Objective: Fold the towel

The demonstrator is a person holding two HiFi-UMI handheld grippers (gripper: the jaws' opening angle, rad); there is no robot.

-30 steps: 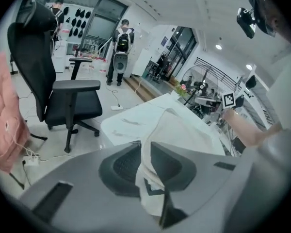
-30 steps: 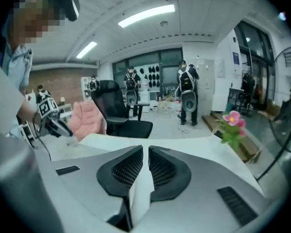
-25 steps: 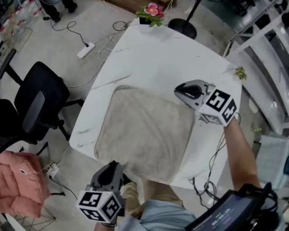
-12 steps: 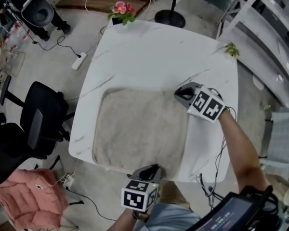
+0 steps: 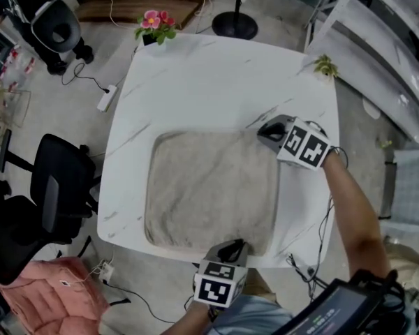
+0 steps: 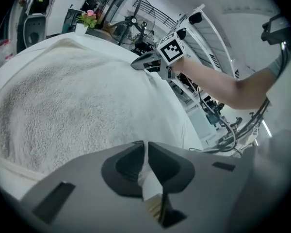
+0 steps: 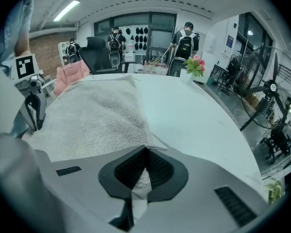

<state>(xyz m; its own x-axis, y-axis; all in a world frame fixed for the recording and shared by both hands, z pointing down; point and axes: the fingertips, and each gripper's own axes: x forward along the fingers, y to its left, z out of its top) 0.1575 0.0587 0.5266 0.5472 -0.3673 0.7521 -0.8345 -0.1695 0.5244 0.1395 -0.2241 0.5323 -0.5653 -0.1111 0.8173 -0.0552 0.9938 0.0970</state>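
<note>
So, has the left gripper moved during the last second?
Yes. Judged against the near edge of the table, the left gripper has gone to the right, toward the near right corner of the towel.

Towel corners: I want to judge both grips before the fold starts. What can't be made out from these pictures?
- Head view: the towel corner under the right gripper is covered by the gripper's body.
- Head view: the near corner is covered by the left gripper.
- Both gripper views: how deep the cloth sits between the shut jaws; the jaws themselves hide it.
</note>
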